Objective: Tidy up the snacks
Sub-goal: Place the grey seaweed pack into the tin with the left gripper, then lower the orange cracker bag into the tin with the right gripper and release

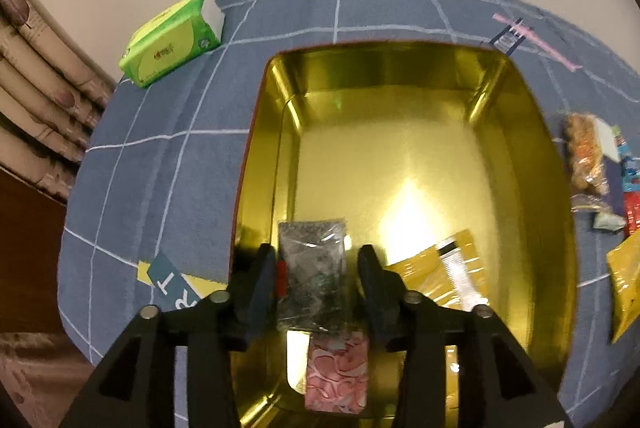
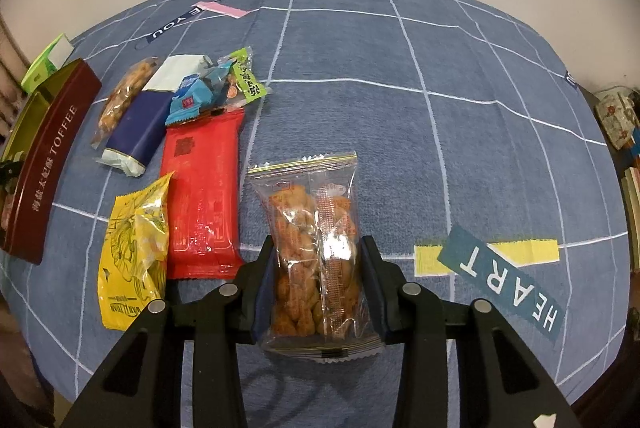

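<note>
The left gripper (image 1: 316, 270) is pointed steeply down into the gold tin (image 1: 536, 132). Its jaws are partly open. A clear packet with dark bits (image 1: 312, 268) is seen between the jaws, over the near end of the tin. The left pad looks close to the packet, and a small gap is seen at the right pad, so it cannot be told if the packet is gripped. A pink packet (image 1: 338, 374) is lying on the tin floor just under it. A yellow packet (image 1: 440, 276) is lying in the tin to the right.

The right gripper (image 2: 318, 260) is also pointed steeply down, over the blue cloth (image 2: 400, 128). Its jaws are closed onto a clear bag of orange twists (image 2: 308, 228), and the bag is squeezed at both sides.

More snacks are left on the cloth to the left: a red packet (image 2: 200, 204), a yellow bag (image 2: 132, 256), a navy bar (image 2: 140, 132) and small sweets (image 2: 212, 88). The tin's dark red side (image 2: 44, 168) is seen at the far left.

A green tissue pack (image 1: 172, 40) is set beside the cloth edge.
</note>
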Demonstrator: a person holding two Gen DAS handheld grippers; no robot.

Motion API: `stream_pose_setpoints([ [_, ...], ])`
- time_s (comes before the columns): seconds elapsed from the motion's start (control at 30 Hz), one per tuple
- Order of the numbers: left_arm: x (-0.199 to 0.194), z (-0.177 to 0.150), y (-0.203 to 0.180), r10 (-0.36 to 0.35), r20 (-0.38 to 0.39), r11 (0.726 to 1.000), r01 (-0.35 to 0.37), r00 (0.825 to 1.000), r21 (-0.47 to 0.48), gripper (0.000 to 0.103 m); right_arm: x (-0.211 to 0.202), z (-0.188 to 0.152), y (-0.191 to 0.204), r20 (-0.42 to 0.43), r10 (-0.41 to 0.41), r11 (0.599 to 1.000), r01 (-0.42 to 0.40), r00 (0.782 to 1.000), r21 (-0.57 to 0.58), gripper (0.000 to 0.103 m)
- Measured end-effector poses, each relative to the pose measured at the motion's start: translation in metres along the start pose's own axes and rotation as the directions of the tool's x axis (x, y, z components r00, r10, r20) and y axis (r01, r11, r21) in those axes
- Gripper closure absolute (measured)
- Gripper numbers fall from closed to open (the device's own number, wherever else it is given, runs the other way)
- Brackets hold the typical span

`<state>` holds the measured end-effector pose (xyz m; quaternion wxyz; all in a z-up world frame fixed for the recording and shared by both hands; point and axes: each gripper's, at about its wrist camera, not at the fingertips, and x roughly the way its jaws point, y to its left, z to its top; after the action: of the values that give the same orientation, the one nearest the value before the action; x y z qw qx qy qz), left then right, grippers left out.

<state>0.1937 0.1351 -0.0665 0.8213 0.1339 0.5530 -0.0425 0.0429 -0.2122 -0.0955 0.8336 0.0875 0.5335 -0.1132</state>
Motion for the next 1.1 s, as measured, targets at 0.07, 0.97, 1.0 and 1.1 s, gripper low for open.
stream_pose_setpoints([
  [0.07,-0.007,-0.001,0.0,-0.004,0.018,1.0,0.005,1.0,-0.009,0.051,-0.002,0.0,-0.001,0.002,-0.002,1.0,0.002,1.0,0.01,0.067],
  [0.97,-0.078,-0.099,0.084,0.12,0.126,0.936,-0.069,0.985,-0.346,0.05,-0.075,0.016,0.199,0.047,0.286,0.944,-0.272,0.957,-0.187,0.066],
  [1.0,-0.079,-0.103,0.086,0.123,0.126,0.932,-0.071,0.984,-0.356,0.05,-0.075,0.016,0.209,0.04,0.297,0.939,-0.284,0.954,-0.197,0.066],
  [1.1,-0.081,-0.116,0.093,0.13,0.119,0.919,-0.074,0.984,-0.388,0.05,-0.074,0.018,0.23,0.033,0.315,0.929,-0.302,0.948,-0.214,0.066],
])
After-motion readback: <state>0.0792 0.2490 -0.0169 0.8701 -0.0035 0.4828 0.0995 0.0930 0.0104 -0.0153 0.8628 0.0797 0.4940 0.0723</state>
